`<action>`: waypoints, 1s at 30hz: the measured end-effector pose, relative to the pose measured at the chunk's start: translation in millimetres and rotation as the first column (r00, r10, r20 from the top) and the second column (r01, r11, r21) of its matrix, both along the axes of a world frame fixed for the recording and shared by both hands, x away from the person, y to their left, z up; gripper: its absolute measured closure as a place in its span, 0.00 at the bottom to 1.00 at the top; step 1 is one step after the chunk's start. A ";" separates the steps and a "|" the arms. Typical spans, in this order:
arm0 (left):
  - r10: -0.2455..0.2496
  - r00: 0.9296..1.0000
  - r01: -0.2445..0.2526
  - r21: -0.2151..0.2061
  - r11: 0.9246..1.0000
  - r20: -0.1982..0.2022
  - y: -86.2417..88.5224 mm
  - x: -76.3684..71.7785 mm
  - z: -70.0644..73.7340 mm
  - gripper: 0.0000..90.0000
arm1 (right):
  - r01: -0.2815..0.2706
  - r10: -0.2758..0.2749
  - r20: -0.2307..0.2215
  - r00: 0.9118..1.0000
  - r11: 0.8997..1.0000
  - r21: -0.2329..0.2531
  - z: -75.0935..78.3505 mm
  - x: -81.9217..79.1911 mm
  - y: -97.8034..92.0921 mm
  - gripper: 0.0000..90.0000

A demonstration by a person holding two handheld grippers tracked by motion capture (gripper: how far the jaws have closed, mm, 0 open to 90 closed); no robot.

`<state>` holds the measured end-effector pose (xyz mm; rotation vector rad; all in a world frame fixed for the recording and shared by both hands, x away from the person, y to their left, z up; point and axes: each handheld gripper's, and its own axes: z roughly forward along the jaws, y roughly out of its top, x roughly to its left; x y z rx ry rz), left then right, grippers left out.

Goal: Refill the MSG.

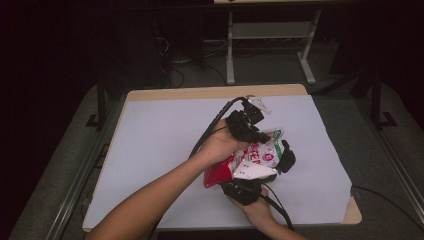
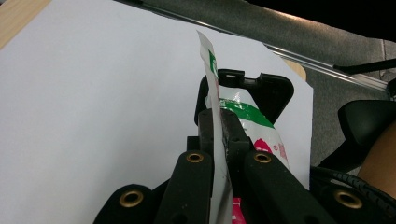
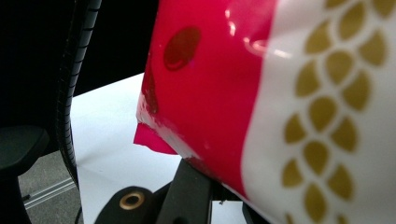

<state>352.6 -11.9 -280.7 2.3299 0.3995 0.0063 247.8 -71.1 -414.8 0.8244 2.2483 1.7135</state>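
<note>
Left gripper (image 2: 219,135): clamping the snack packet (image 1: 255,160) top edge.
Right gripper (image 1: 248,190): gripping the packet's red lower end.
Packet axis: running between grippers.

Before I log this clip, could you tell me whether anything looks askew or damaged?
The red and white snack bag is held up off the table, with the left gripper pinching its flat top edge between closed jaws. Its red corner looks crumpled in the right gripper view. Nothing is spilled.
</note>
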 end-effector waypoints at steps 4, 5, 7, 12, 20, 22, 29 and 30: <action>-0.002 1.000 0.002 -0.006 1.000 -0.001 0.9 0.8 0.9 1.00 | 0.001 -0.001 0.004 1.000 1.000 -0.004 0.3 0.3 -0.6 1.00; -0.003 1.000 0.003 -0.006 1.000 -0.002 0.9 0.8 1.0 1.00 | 0.001 -0.001 0.004 1.000 1.000 -0.003 0.3 0.2 -0.7 1.00; -0.004 1.000 0.004 -0.010 1.000 -0.003 1.2 1.4 1.0 1.00 | 0.001 -0.001 0.005 1.000 1.000 -0.004 0.3 0.3 -0.7 1.00; 0.002 1.000 -0.003 -0.034 0.999 -0.030 1.4 1.7 0.7 1.00 | 0.000 0.000 0.008 1.000 1.000 -0.005 0.2 0.6 -0.6 1.00; 0.002 0.998 -0.005 -0.044 0.999 -0.059 1.3 1.9 0.6 1.00 | -0.006 0.006 0.011 1.000 1.000 -0.007 -0.2 0.3 0.4 1.00; 0.006 0.999 -0.008 -0.040 0.999 -0.052 0.9 1.5 0.5 1.00 | -0.006 0.007 0.012 1.000 1.000 -0.005 -0.1 0.0 0.5 1.00; 0.008 0.999 -0.010 -0.047 0.999 -0.050 0.2 0.8 0.6 1.00 | -0.007 0.007 0.010 1.000 1.000 -0.003 -0.2 -0.5 1.0 1.00; 0.007 0.999 -0.009 -0.048 0.999 -0.050 0.0 0.8 0.6 1.00 | -0.007 0.007 0.012 1.000 1.000 -0.004 -0.3 -0.4 0.9 1.00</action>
